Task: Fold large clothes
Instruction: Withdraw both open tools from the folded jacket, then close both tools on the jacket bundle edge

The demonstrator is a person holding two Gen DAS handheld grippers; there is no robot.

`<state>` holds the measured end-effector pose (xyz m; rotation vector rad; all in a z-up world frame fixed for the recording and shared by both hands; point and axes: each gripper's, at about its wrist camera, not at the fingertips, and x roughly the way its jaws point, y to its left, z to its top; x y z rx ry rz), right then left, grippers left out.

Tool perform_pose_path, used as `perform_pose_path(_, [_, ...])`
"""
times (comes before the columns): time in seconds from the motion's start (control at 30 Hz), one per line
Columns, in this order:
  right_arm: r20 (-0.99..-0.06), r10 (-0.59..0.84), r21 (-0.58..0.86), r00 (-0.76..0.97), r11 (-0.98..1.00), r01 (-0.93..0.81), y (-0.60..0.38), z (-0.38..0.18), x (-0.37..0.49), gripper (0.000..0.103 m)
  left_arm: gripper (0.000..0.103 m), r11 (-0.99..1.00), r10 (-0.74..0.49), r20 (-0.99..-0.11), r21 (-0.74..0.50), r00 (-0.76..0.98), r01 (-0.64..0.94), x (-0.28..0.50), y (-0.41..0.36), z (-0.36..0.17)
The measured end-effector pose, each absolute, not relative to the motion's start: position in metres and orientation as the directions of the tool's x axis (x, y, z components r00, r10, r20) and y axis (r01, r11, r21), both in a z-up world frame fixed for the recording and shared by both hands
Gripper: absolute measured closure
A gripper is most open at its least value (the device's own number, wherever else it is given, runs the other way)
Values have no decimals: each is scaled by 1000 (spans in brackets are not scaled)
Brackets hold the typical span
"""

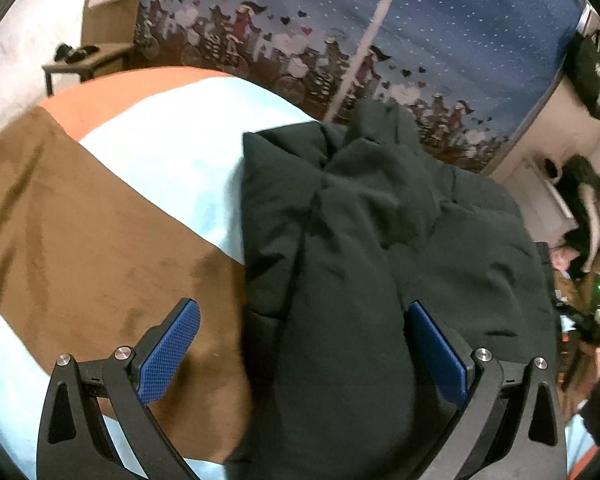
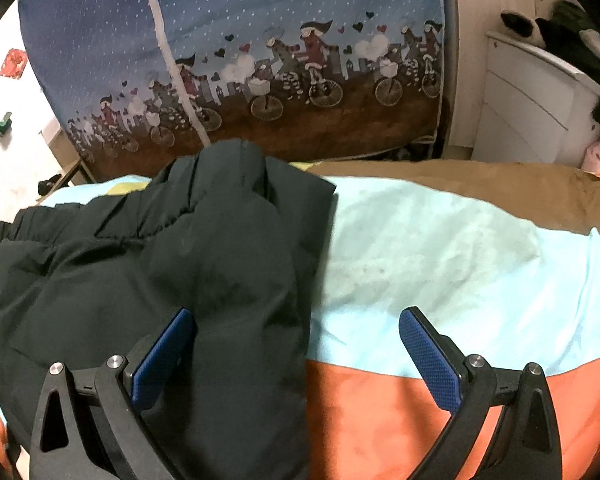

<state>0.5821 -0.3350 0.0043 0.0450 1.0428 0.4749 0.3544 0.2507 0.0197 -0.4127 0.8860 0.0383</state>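
Note:
A large dark padded jacket (image 1: 380, 240) lies partly folded on a bed cover of pale blue, brown and orange patches (image 1: 100, 220). My left gripper (image 1: 304, 316) is open, hovering over the jacket's near left edge, with a sleeve fold between its blue pads. In the right wrist view the jacket (image 2: 160, 264) fills the left half. My right gripper (image 2: 296, 320) is open above the jacket's right edge, its left pad over the fabric and its right pad over the pale blue cover (image 2: 440, 248).
A blue curtain printed with cyclists (image 2: 260, 60) hangs behind the bed. A small wooden table (image 1: 84, 60) stands at the far left. A white dresser (image 2: 532, 112) with dark clothes on it is at the right. Clutter lies by the bed's right side (image 1: 580, 312).

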Motion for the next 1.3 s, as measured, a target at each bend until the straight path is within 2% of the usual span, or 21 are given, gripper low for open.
perform_pose_path(0.17, [-824, 470, 359, 316, 865, -350, -336, -17, 589, 0, 1, 907, -194, -759, -380, 622, -181, 358, 252, 14])
perform_pose_path(0.37, [-769, 609, 556, 193, 787, -266, -353, -42, 604, 0, 1, 893, -246, -767, -417, 592, -169, 370, 253, 3])
perform_pose_path(0.63, [-735, 653, 603, 182, 753, -265, -357, -44, 603, 0, 1, 819, -382, -749, -546, 542, -176, 381, 271, -17])
perform_pose_path(0.8, [-672, 738, 696, 61, 658, -289, -346, -46, 599, 0, 1, 807, -414, -740, -568, 530, -163, 381, 275, -14])
perform_pose_path(1.0, [-674, 739, 705, 11, 647, -290, -331, -48, 599, 0, 1, 869, -371, -765, -485, 527, -93, 381, 254, -5])
perform_pose_path(1.23, [-712, 701, 667, 46, 695, -270, -324, -43, 601, 0, 2, 839, -413, -769, -530, 488, -125, 386, 263, -12])
perform_pose_path(1.3, [-725, 685, 639, 71, 708, -301, -319, -37, 595, 10, 3, 843, -401, -770, -523, 497, -130, 385, 263, -8])
